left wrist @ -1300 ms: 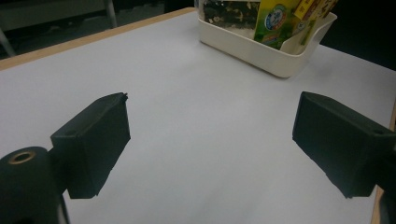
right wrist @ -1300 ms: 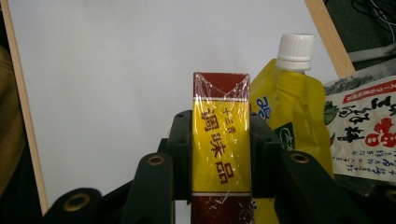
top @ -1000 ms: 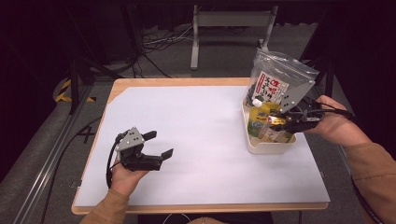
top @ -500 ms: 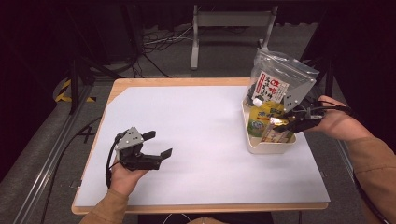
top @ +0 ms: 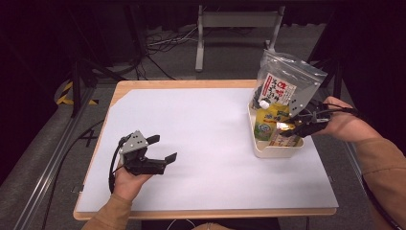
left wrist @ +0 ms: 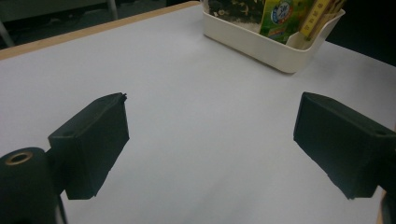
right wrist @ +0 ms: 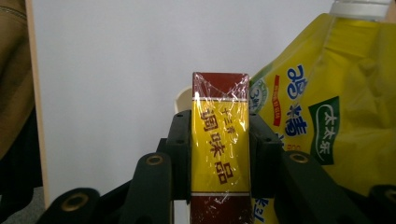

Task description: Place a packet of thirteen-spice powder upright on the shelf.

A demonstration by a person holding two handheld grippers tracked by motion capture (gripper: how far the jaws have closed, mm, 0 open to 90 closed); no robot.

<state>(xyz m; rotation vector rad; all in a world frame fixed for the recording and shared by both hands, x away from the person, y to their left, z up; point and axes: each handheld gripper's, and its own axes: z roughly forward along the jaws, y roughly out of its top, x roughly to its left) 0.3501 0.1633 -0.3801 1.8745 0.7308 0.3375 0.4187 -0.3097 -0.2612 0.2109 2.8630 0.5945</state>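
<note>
high view: right gripper (top: 286, 127) still clamps seasoning box (top: 283, 136), barely moved.

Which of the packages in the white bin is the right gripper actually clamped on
The narrow yellow-and-maroon box, wrapped in clear film: the right gripper pinches its sides. The yellow spouted pouch beside it and the tall clear bag go ungripped.

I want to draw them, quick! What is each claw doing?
Left gripper: open, holding nothing, over the white table.
Right gripper: closed on the yellow and red box at the tub.
</note>
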